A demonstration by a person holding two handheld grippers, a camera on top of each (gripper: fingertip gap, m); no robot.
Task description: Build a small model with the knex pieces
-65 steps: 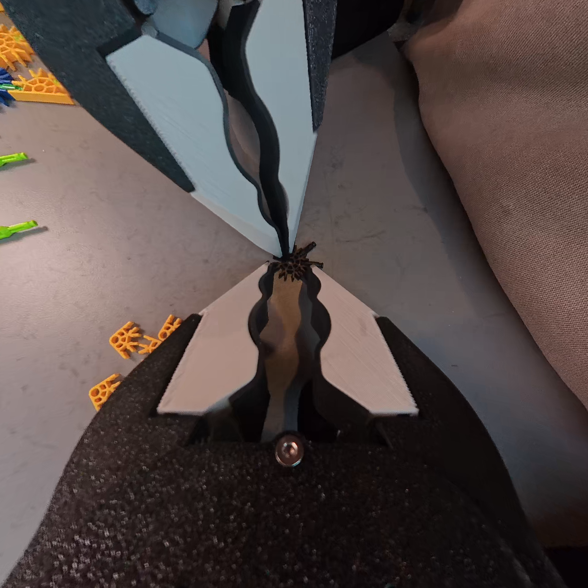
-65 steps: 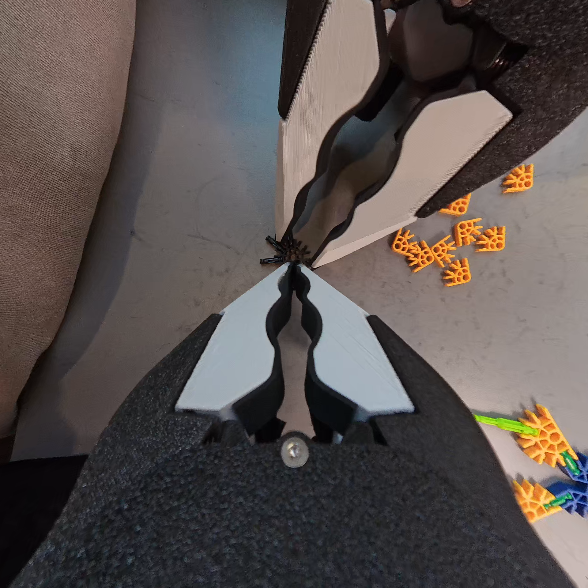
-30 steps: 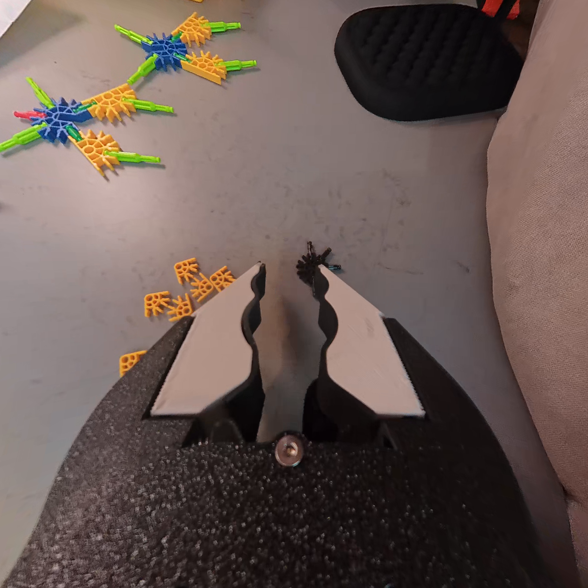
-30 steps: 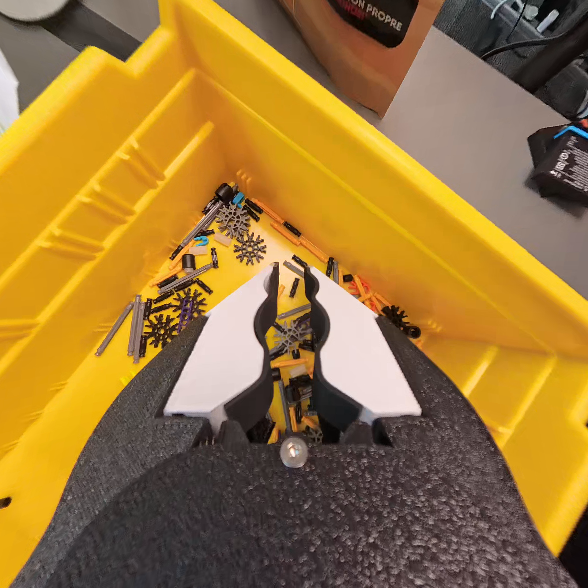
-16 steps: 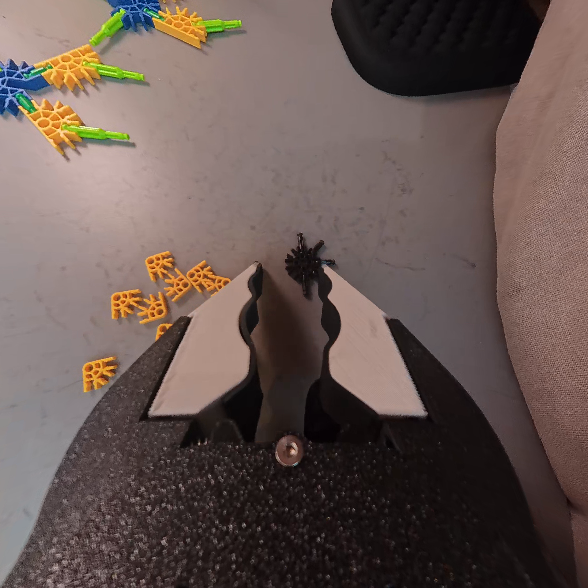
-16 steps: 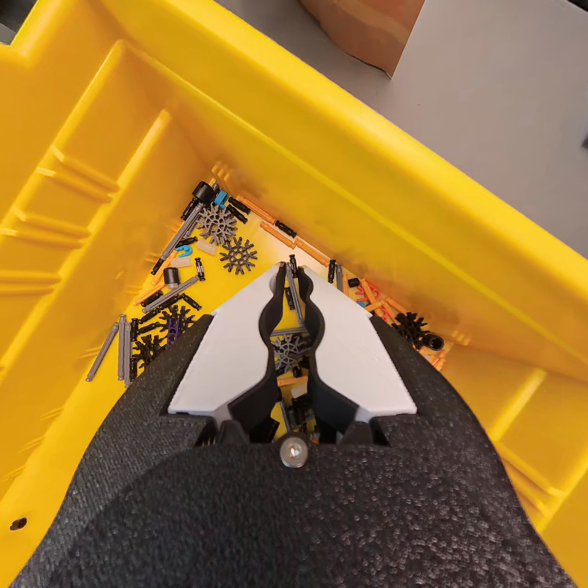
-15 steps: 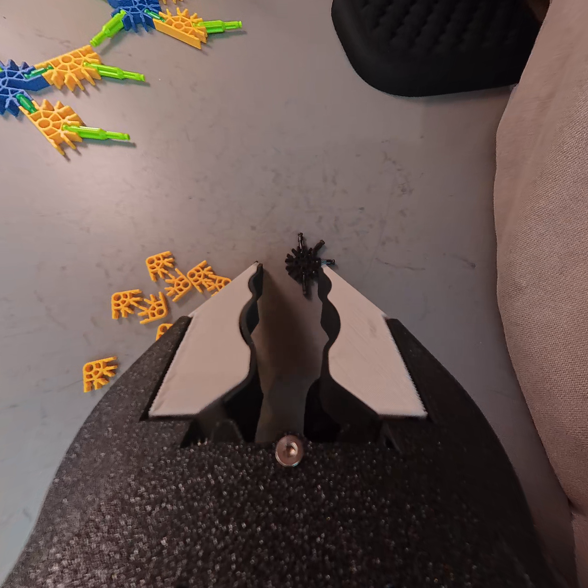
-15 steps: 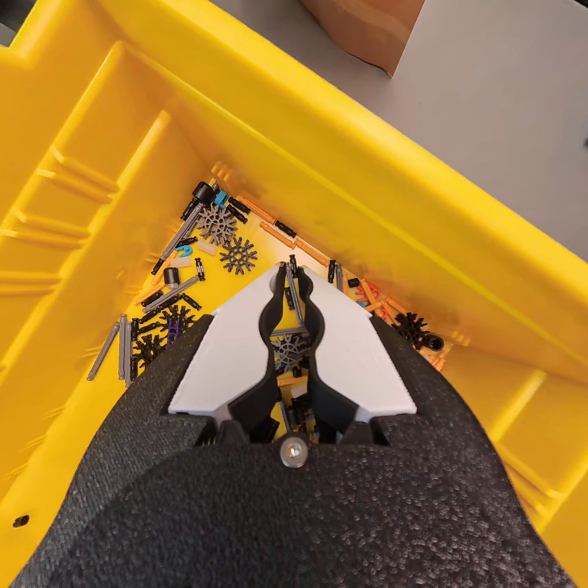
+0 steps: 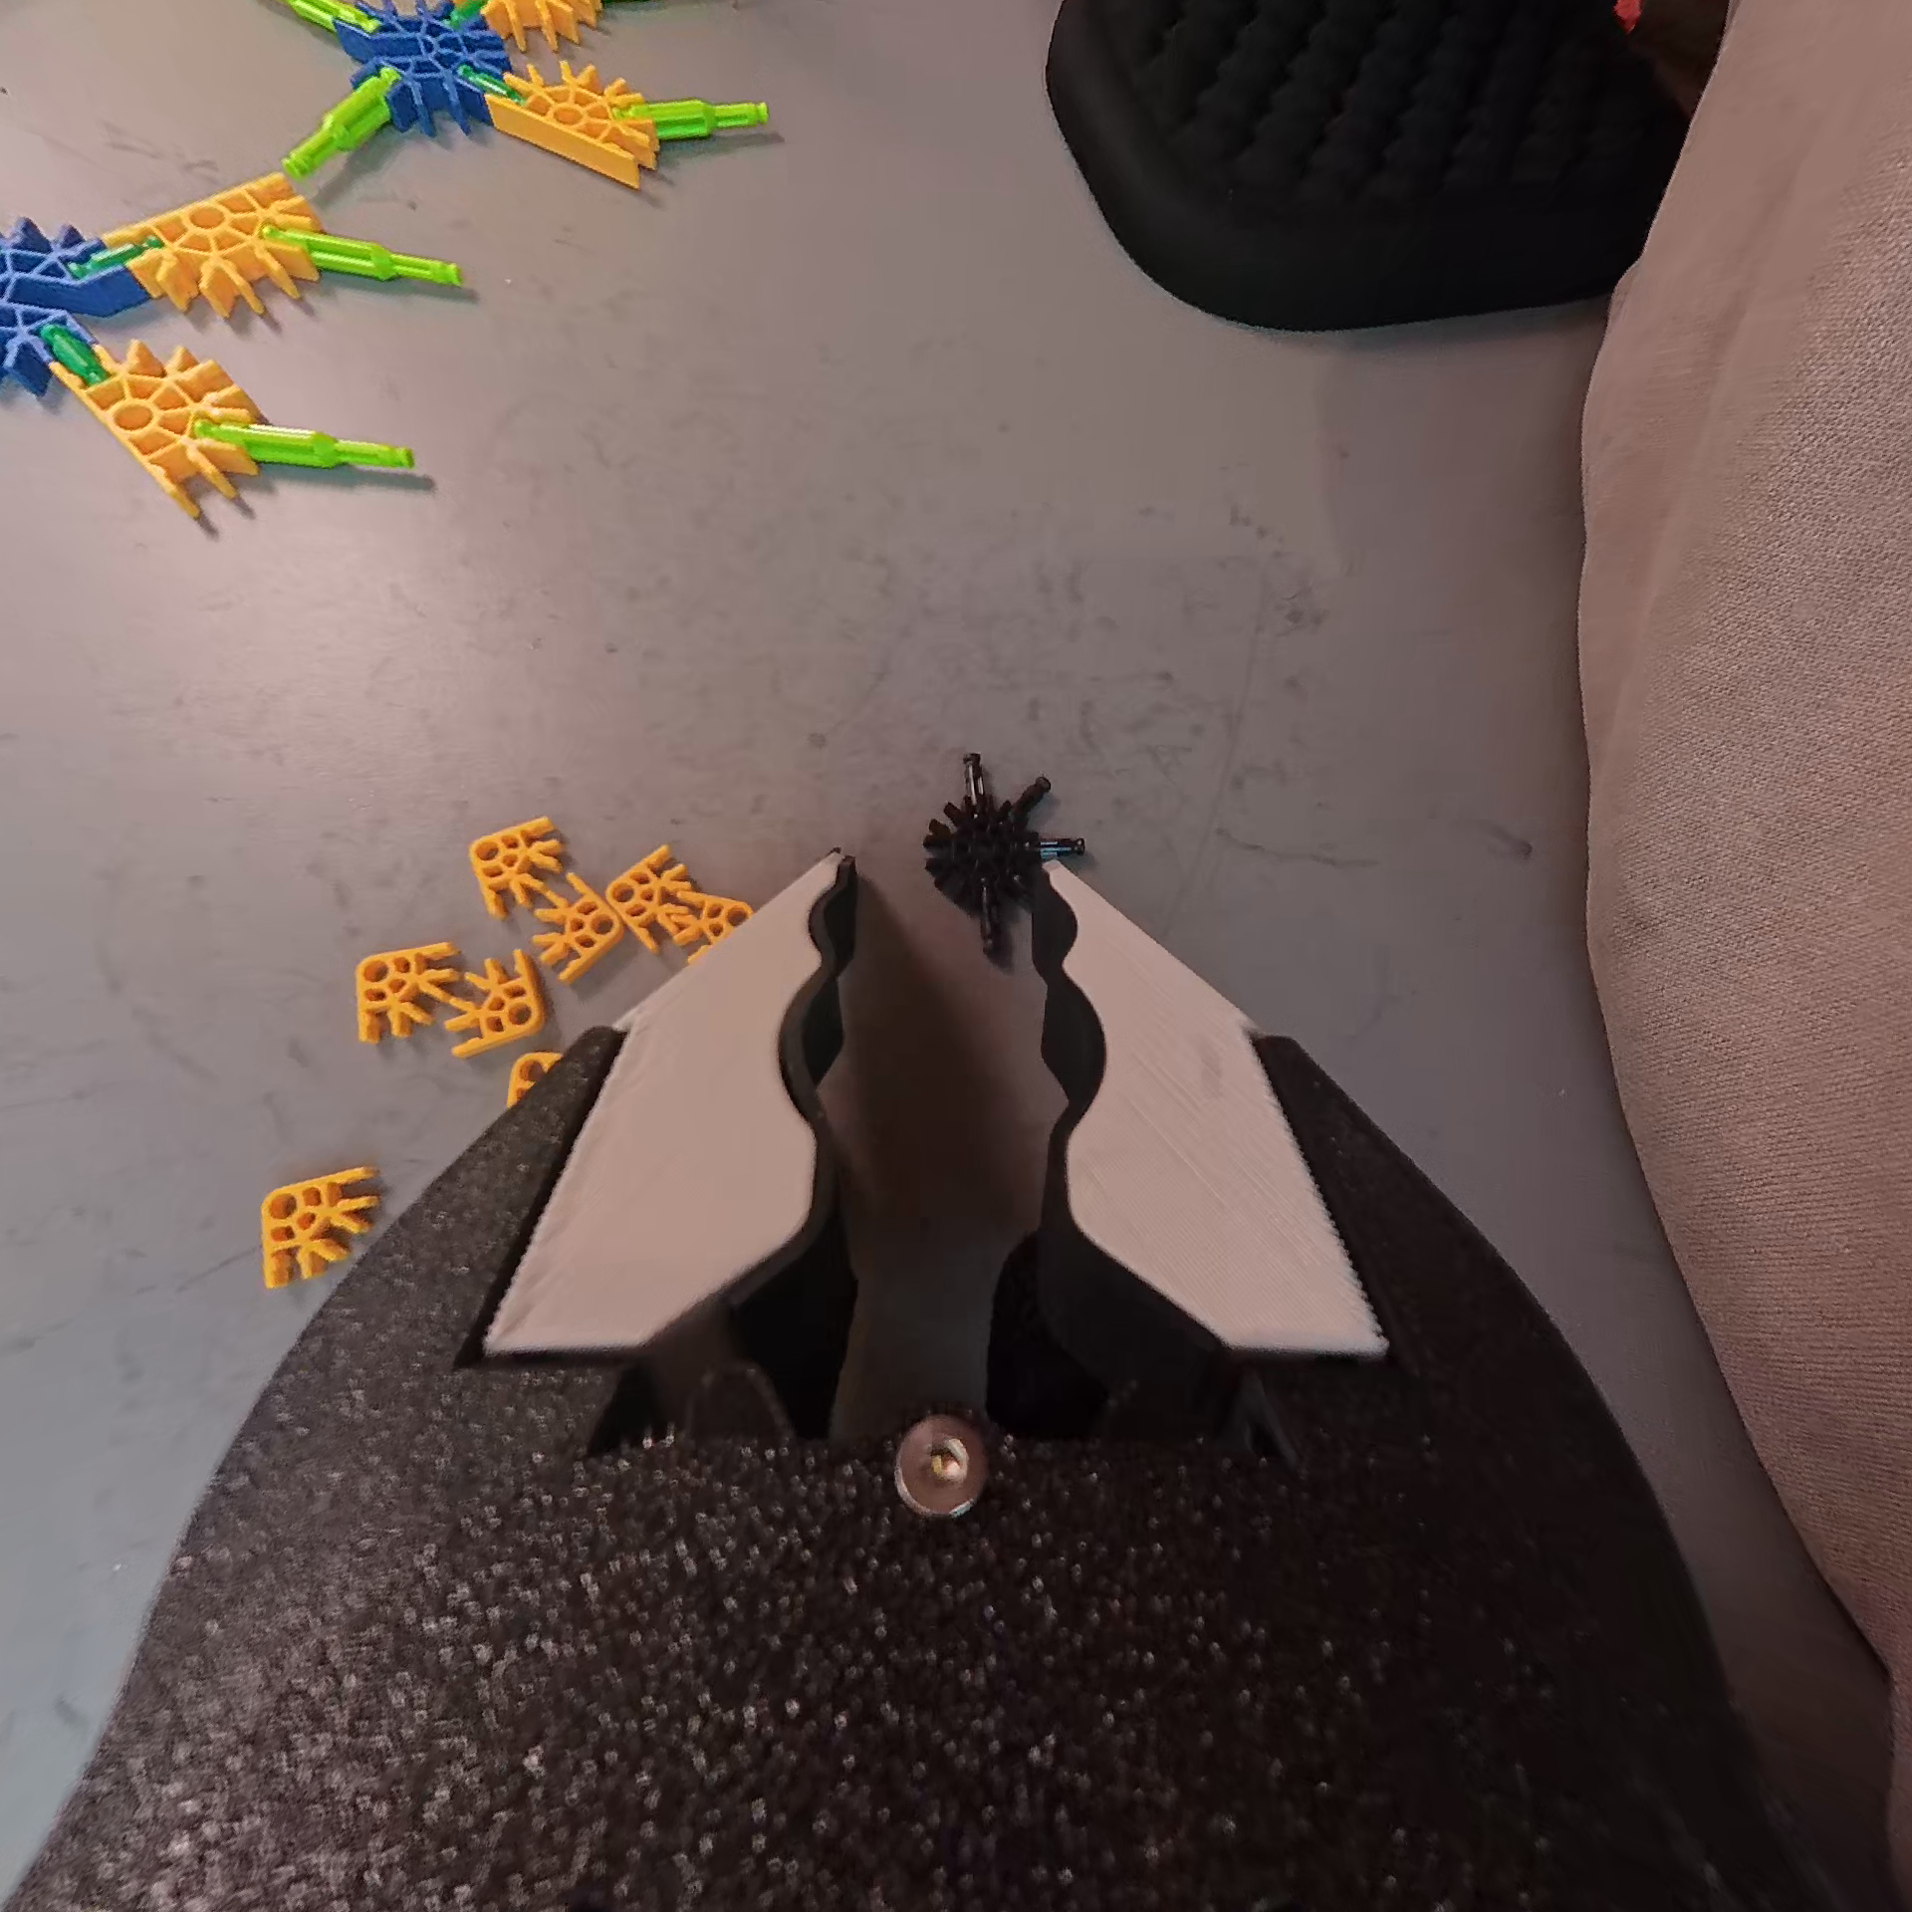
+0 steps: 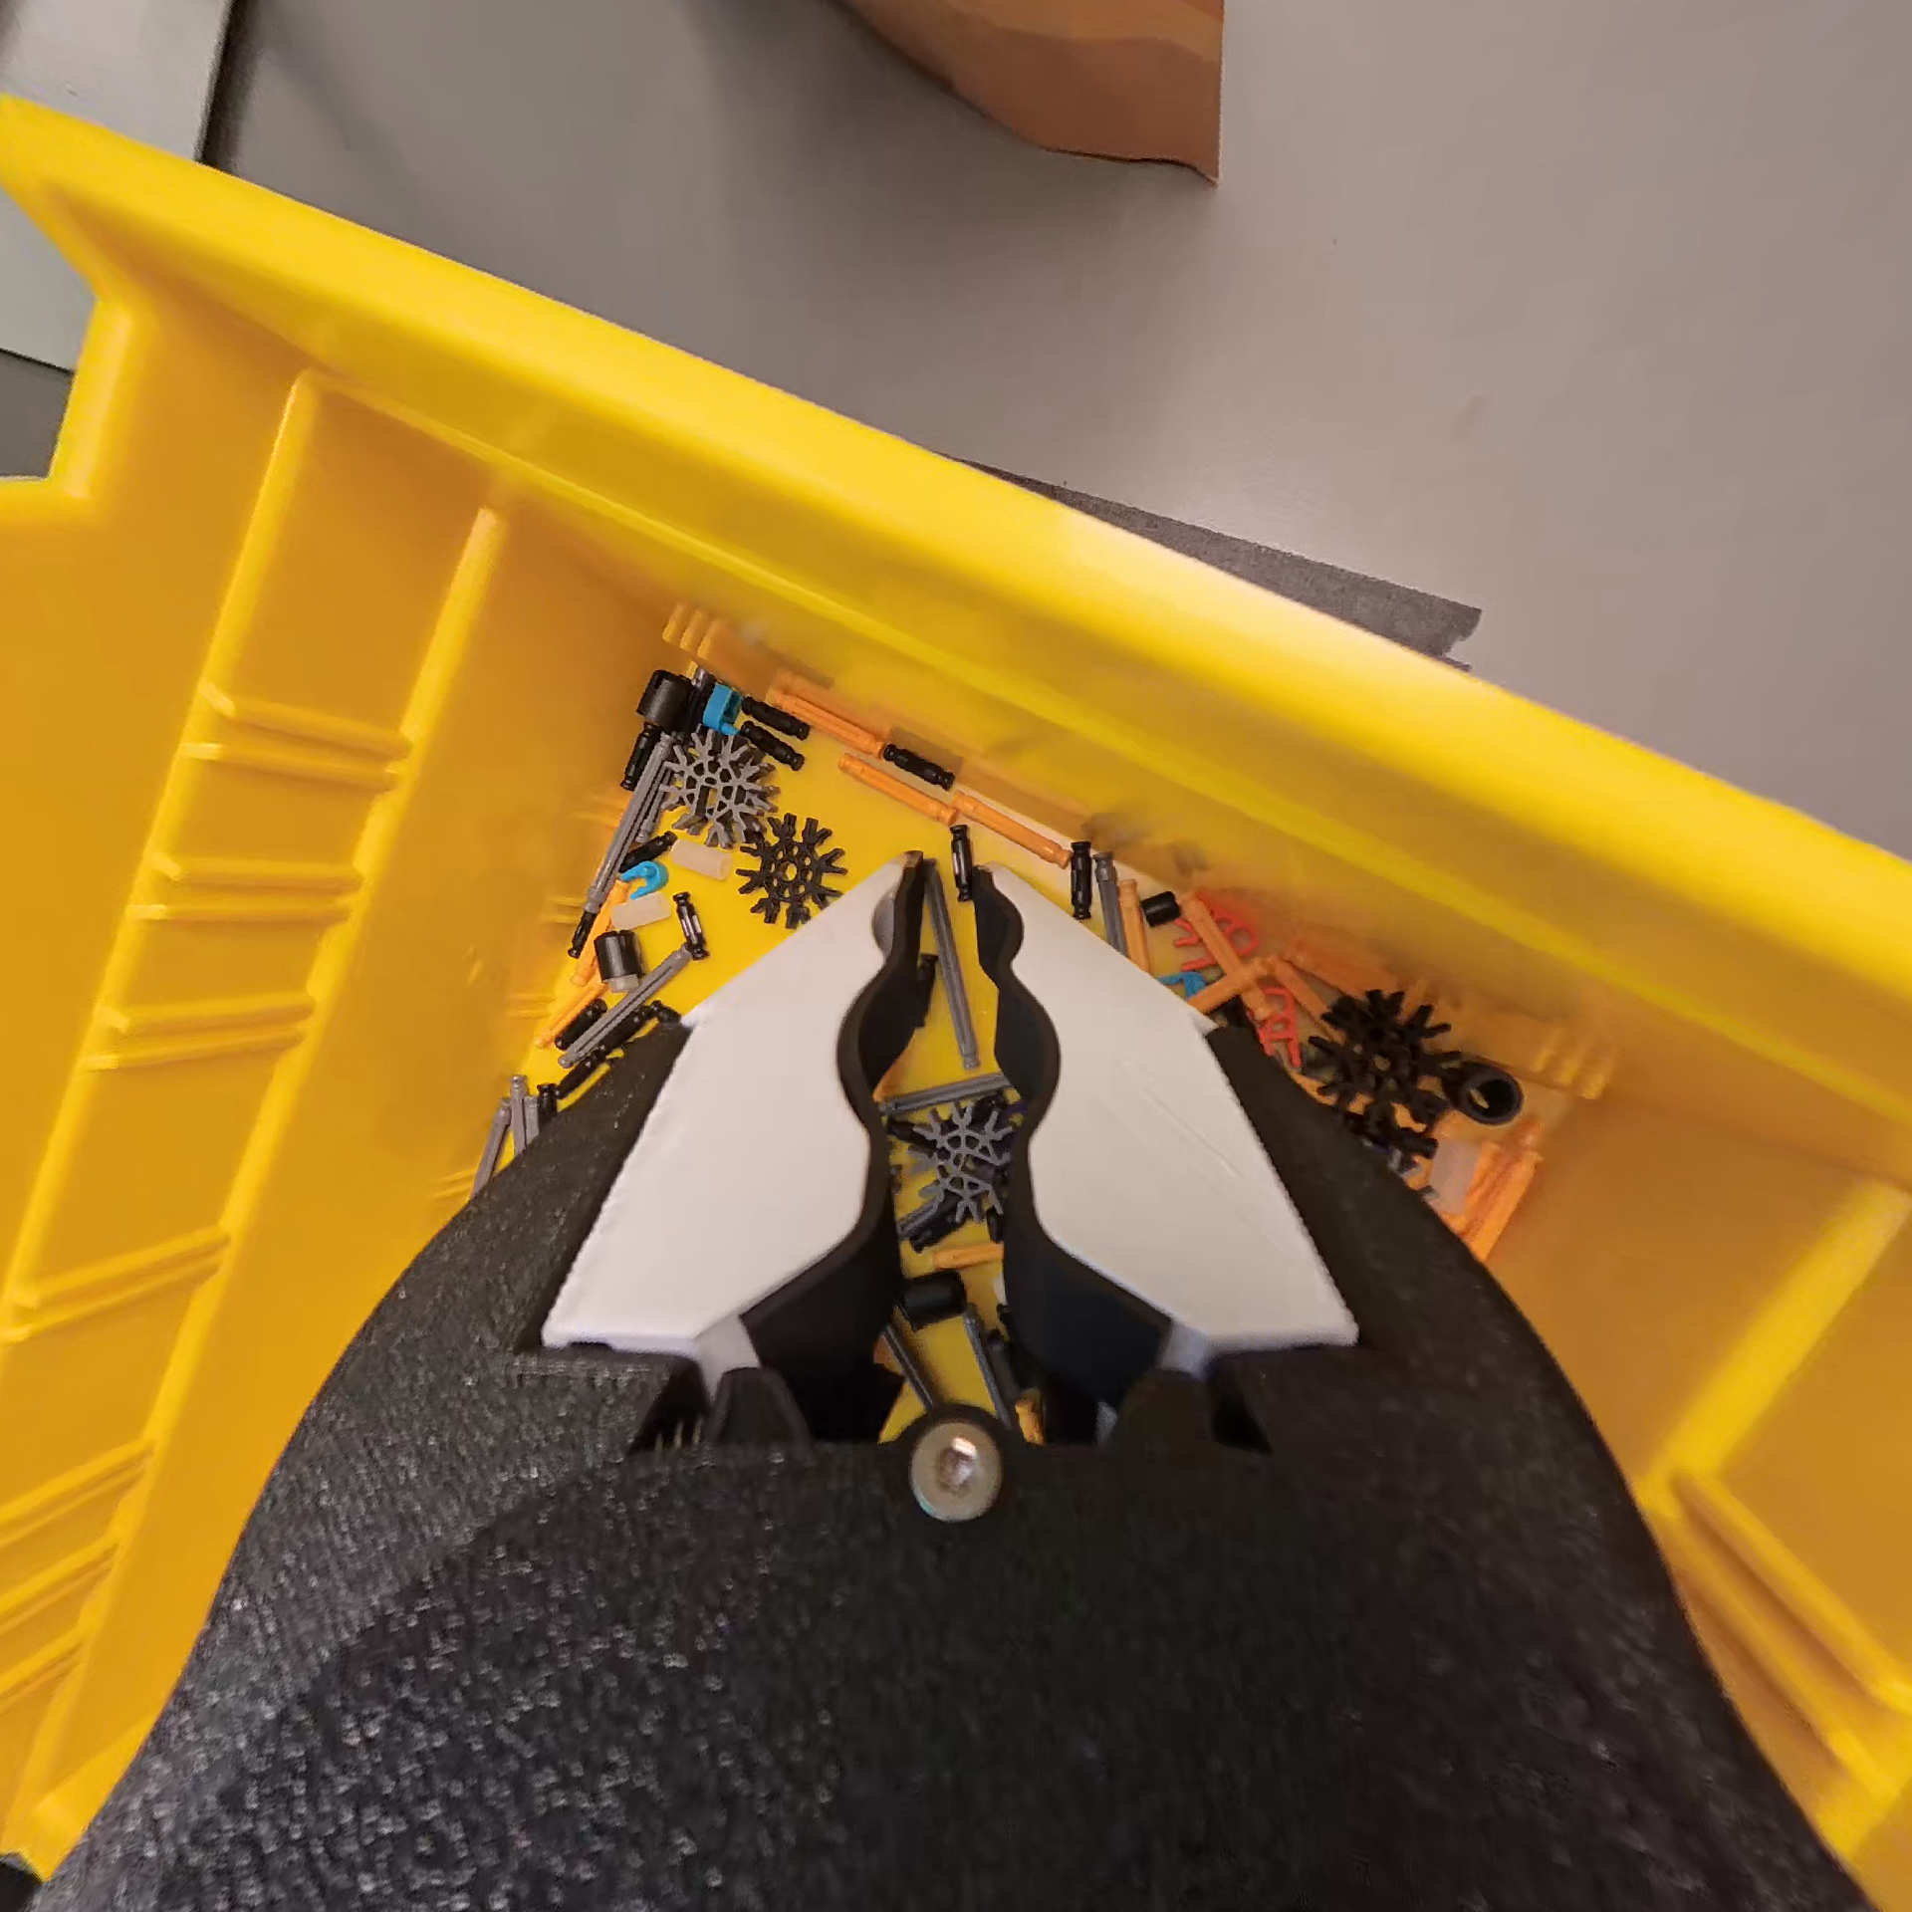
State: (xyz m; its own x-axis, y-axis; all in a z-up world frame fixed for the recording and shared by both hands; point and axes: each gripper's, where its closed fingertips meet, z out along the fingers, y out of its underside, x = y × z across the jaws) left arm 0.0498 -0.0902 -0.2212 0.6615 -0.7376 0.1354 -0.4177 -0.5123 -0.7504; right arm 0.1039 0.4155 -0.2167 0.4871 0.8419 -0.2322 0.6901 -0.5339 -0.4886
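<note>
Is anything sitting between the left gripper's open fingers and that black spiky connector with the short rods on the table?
Nothing visible. The left gripper is open, and the black connector lies on bare grey table right at the tip of one finger. The orange pieces lie off to the other side, outside the gap.

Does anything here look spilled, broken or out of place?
Nothing looks broken. The small orange connector pieces lie loose and scattered on the grey table, and the rods and snowflake-shaped parts in the yellow bin are jumbled. A black spiky connector sits alone by the open left gripper.
</note>
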